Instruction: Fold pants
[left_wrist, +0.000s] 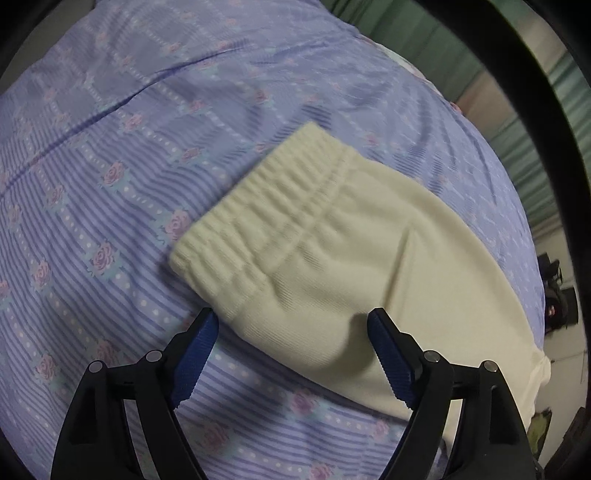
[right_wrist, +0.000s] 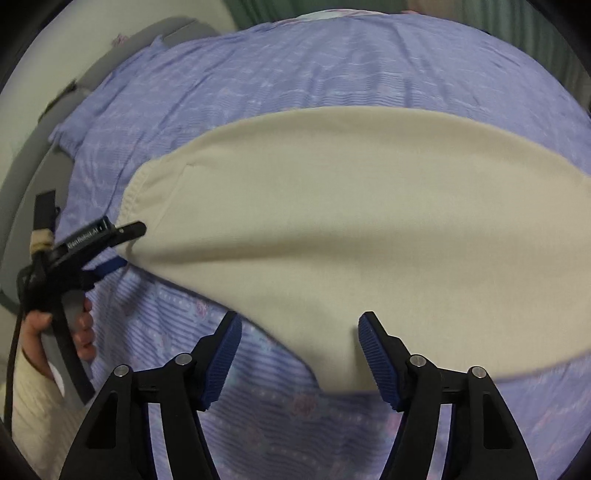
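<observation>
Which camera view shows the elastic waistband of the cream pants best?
The left wrist view: the gathered waistband lies sharp and unobstructed, centred above the gripper. The right wrist view shows the pants mostly as plain cloth, with the waistband only a narrow edge at far left.

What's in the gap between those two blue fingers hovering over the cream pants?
In the left wrist view, the left gripper stands open; between its fingers lies only the pants' near edge on the bedsheet.

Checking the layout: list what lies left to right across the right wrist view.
Hand → left gripper → pants, on the bedsheet.
</observation>
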